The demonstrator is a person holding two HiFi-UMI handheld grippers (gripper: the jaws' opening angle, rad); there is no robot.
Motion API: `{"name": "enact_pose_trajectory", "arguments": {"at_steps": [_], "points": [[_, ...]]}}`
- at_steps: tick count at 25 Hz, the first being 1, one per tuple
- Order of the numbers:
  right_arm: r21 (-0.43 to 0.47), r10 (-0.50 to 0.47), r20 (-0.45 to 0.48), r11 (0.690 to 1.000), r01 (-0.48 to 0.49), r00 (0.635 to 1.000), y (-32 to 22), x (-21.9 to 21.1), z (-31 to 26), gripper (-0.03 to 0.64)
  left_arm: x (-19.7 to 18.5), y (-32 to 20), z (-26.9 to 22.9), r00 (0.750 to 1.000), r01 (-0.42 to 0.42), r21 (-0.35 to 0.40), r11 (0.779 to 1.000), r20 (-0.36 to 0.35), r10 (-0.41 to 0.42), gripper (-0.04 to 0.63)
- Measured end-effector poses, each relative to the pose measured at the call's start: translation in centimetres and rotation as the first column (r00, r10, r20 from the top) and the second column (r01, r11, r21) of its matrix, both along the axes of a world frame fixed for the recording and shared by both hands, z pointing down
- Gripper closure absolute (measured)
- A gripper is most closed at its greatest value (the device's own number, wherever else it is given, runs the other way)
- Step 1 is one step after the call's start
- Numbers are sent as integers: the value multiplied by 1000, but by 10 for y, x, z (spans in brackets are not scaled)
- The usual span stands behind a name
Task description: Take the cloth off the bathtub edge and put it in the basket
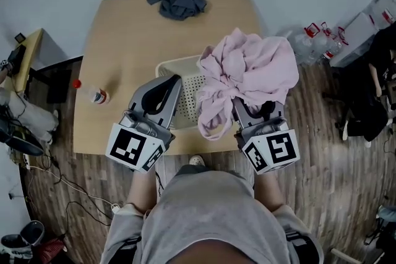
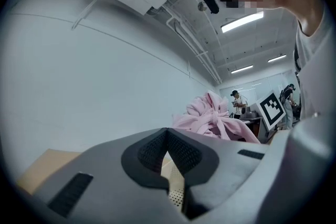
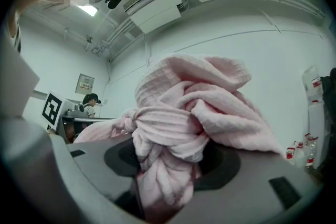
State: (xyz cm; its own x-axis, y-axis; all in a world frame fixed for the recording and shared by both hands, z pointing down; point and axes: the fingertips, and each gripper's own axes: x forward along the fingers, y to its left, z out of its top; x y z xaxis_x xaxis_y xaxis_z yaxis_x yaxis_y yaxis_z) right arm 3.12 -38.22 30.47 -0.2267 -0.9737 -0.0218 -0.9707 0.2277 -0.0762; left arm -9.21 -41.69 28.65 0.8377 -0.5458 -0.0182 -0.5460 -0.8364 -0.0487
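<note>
Cloth (image 1: 247, 71), pink and bunched, hangs over the cream perforated basket (image 1: 175, 66) on the wooden counter (image 1: 124, 40), pinched between the fingers of the right gripper (image 1: 255, 109), while the left gripper (image 1: 175, 80) holds its fingers pressed together on nothing above the basket's left rim.

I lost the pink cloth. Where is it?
In the head view it is right of centre: the pink cloth is bunched in the right hand-held gripper, over the right part of the basket.
</note>
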Motion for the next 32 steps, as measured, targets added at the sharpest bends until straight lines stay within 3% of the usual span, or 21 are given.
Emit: {"name": "enact_pose_trajectory", "arguments": {"at_steps": [11, 21, 26, 32], "points": [[-124, 52, -12, 991, -53, 999, -25, -6, 39, 365, -1, -28, 26, 998, -63, -74, 995, -6, 63, 592], [-276, 61, -11, 959, -61, 998, -43, -12, 89, 365, -12, -45, 54, 998, -56, -146, 988, -10, 55, 591], [-352, 30, -29, 935, -39, 999, -54, -17, 112, 365, -16, -52, 66, 999, -44, -175, 984, -12, 43, 591], [-480, -8, -62, 877, -22, 998, -63, -18, 143, 360, -18, -56, 75, 999, -38, -200, 979, -24, 34, 591]]}}
